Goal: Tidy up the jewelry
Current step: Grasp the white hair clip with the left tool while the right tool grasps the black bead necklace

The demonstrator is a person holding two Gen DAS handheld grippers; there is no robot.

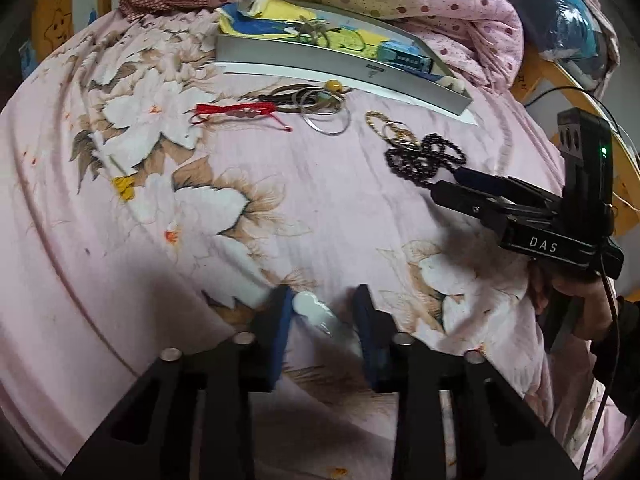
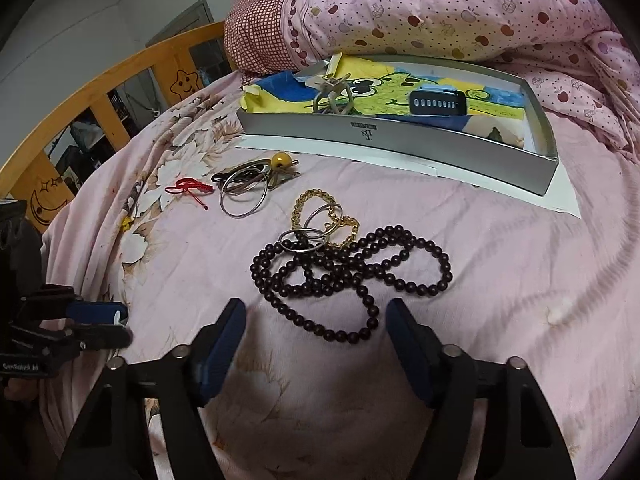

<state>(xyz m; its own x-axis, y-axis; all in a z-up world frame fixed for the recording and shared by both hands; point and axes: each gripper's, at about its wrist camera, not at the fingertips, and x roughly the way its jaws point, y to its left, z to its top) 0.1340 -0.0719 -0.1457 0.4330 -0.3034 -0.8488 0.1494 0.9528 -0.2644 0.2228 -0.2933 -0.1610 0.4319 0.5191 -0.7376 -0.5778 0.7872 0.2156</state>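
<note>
Pink floral bedsheet fills both views, soft and yielding under any press. Lower centre of the right wrist view, the dark bead strand lies coiled: limp, smooth and probably slippery, best pinched across one loop. The right gripper stands open astride its nearest loop, not yet pressing. The left gripper has a small white piece between narrowed jaws; I cannot tell whether both pads bear on it.
</note>
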